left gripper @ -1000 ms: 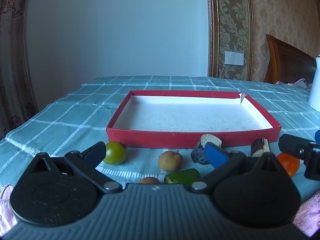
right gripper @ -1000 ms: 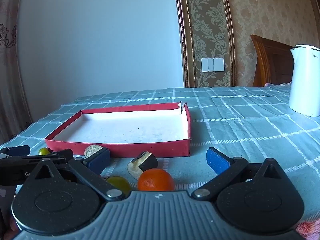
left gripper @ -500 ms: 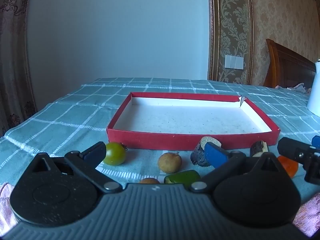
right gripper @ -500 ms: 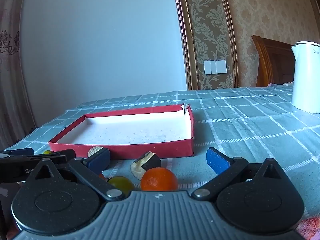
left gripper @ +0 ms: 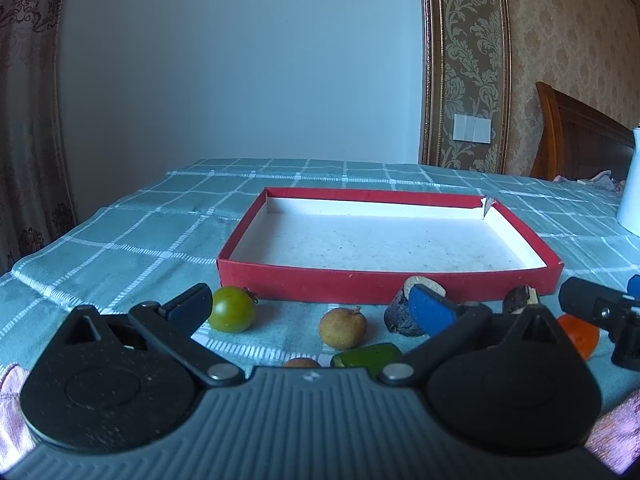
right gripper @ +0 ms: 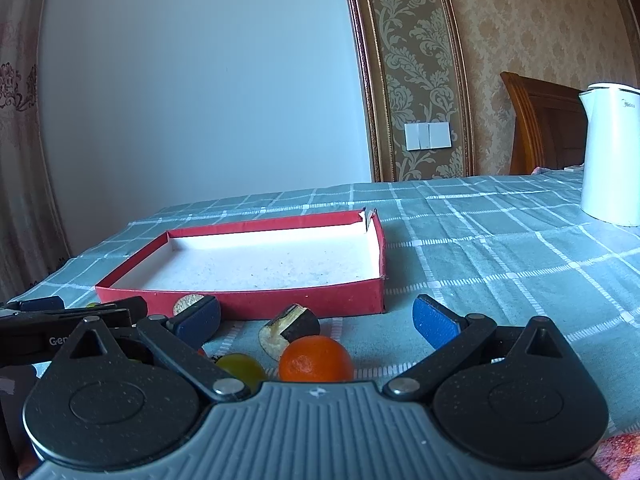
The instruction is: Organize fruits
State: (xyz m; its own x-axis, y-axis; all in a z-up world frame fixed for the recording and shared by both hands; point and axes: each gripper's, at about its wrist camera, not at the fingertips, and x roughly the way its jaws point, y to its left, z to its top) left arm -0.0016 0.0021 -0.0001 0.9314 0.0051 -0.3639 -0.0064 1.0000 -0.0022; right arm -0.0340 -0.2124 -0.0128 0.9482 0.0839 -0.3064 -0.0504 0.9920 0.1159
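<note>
An empty red tray (left gripper: 384,286) with a white floor lies on the checked cloth; it also shows in the right wrist view (right gripper: 256,300). In front of it lie a green tomato (left gripper: 232,309), a brown longan (left gripper: 343,328), a dark cut piece (left gripper: 400,314), a green piece (left gripper: 366,356) and an orange (left gripper: 580,334). My left gripper (left gripper: 310,306) is open and empty above them. My right gripper (right gripper: 316,318) is open and empty over the orange (right gripper: 316,360), a yellow-green fruit (right gripper: 240,366) and a dark cut piece (right gripper: 290,328).
A white kettle (right gripper: 610,164) stands at the far right of the table. A wooden headboard (left gripper: 580,136) is behind it. The left gripper's body (right gripper: 60,320) shows at the left edge of the right wrist view.
Both views have tilted slightly upward, so the tray and fruits sit a little lower in the frames. Both grippers stay open and nothing has been picked up.
</note>
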